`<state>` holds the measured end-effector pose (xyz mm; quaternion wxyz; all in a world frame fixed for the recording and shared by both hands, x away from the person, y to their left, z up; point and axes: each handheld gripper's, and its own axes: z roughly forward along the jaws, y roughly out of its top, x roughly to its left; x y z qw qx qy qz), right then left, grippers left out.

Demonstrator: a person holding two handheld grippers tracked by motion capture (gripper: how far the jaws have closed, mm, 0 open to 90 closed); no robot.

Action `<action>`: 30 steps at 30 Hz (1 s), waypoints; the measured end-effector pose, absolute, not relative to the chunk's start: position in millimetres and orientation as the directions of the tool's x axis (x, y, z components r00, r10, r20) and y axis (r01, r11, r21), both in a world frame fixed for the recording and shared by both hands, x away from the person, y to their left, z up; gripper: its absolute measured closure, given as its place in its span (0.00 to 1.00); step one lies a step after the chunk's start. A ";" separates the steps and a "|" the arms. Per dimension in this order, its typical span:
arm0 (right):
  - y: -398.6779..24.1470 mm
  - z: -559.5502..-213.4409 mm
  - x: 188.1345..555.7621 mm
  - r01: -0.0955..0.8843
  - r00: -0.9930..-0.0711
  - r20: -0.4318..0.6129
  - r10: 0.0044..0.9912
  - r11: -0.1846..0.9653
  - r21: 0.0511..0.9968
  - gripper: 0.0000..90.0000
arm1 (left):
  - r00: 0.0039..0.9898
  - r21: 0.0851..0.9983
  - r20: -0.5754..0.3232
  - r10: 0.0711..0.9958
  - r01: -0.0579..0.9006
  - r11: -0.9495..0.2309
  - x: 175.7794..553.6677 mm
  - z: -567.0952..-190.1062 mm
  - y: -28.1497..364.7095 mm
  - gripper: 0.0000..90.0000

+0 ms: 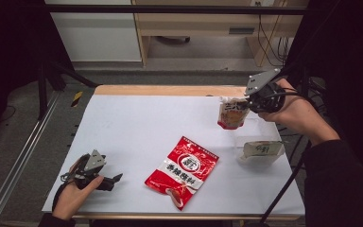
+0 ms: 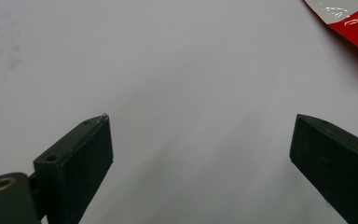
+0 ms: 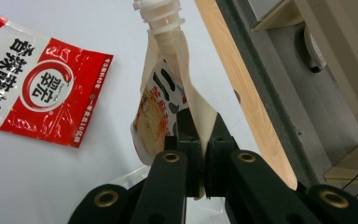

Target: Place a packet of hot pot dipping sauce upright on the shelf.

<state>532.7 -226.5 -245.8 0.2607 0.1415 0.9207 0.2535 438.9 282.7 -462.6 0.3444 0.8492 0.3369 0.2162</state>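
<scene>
The right gripper (image 3: 199, 140) pinches the spouted pouch (image 3: 168, 98) by its edge between its jaws, above the desk (image 1: 137, 123); the left gripper (image 2: 200, 149) rests wide, holding nothing.

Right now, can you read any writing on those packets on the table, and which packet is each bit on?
Red packet: large Chinese characters reading about "香辣蘸料" beside a round red logo; the small column of print along its edge is too small to read.
Spout pouch in the right gripper: black characters, creased and partly hidden, not readable.
Clear bag: a pale label, writing too blurred to read.
</scene>
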 end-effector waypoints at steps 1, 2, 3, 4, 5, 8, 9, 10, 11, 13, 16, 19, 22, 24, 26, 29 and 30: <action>-228.1 -247.0 532.9 0.131 -0.824 -0.405 0.396 0.829 0.544 0.98 | 0.681 0.729 0.135 0.720 0.423 -0.537 439.0 -462.8 282.4 0.06; -230.0 -247.7 532.9 0.134 -0.827 -0.402 0.394 0.832 0.538 0.98 | 0.683 0.728 0.136 0.718 0.423 -0.540 439.1 -463.2 282.0 0.06; -231.6 -249.5 532.8 0.138 -0.825 -0.400 0.399 0.828 0.543 0.98 | 0.684 0.727 0.136 0.717 0.423 -0.541 439.1 -463.4 281.6 0.06; -233.7 -251.2 532.9 0.139 -0.826 -0.396 0.400 0.827 0.545 0.98 | 0.684 0.726 0.136 0.716 0.423 -0.542 439.1 -463.6 281.3 0.06; -235.7 -252.9 532.6 0.147 -0.826 -0.391 0.405 0.826 0.545 0.98 | 0.685 0.726 0.136 0.716 0.422 -0.542 439.1 -463.7 281.3 0.06; -242.3 -259.5 531.5 0.160 -0.826 -0.383 0.413 0.825 0.543 0.98 | 0.685 0.725 0.136 0.716 0.423 -0.543 439.3 -463.8 281.6 0.06; -244.5 -261.7 530.9 0.164 -0.828 -0.380 0.412 0.827 0.538 0.98 | 0.685 0.724 0.137 0.716 0.424 -0.544 439.4 -463.9 281.7 0.06; -246.4 -264.4 530.2 0.170 -0.827 -0.376 0.418 0.824 0.541 0.98 | 0.684 0.724 0.135 0.717 0.426 -0.543 439.3 -464.0 281.7 0.06; -249.3 -266.2 530.0 0.169 -0.833 -0.373 0.408 0.830 0.532 0.98 | 0.685 0.721 0.133 0.716 0.429 -0.544 439.4 -463.9 281.7 0.06; -253.2 -271.3 528.7 0.178 -0.830 -0.367 0.420 0.824 0.538 0.98 | 0.683 0.723 0.133 0.718 0.429 -0.542 439.4 -464.2 281.6 0.06; -258.5 -276.3 526.3 0.188 -0.834 -0.354 0.423 0.821 0.538 0.98 | 0.682 0.722 0.132 0.719 0.431 -0.541 439.5 -464.4 281.7 0.06; -262.8 -278.6 524.2 0.196 -0.837 -0.346 0.423 0.823 0.533 0.98 | 0.680 0.721 0.132 0.721 0.433 -0.541 439.6 -464.5 281.8 0.06; -265.6 -282.0 522.6 0.207 -0.836 -0.337 0.432 0.818 0.536 0.98 | 0.683 0.718 0.134 0.718 0.432 -0.545 439.7 -464.2 282.2 0.06; -267.2 -284.4 522.0 0.213 -0.837 -0.333 0.433 0.820 0.531 0.98 | 0.684 0.717 0.134 0.717 0.433 -0.546 439.7 -464.3 282.1 0.06; -268.6 -287.3 521.6 0.222 -0.838 -0.327 0.436 0.821 0.526 0.98 | 0.684 0.717 0.134 0.717 0.432 -0.547 439.5 -464.3 281.9 0.06; -270.3 -292.2 521.6 0.235 -0.838 -0.317 0.443 0.819 0.523 0.98 | 0.685 0.718 0.134 0.716 0.431 -0.546 439.6 -464.0 282.1 0.06; -270.9 -293.8 522.0 0.237 -0.838 -0.315 0.445 0.818 0.523 0.98 | 0.685 0.717 0.133 0.717 0.432 -0.546 439.6 -464.2 282.1 0.06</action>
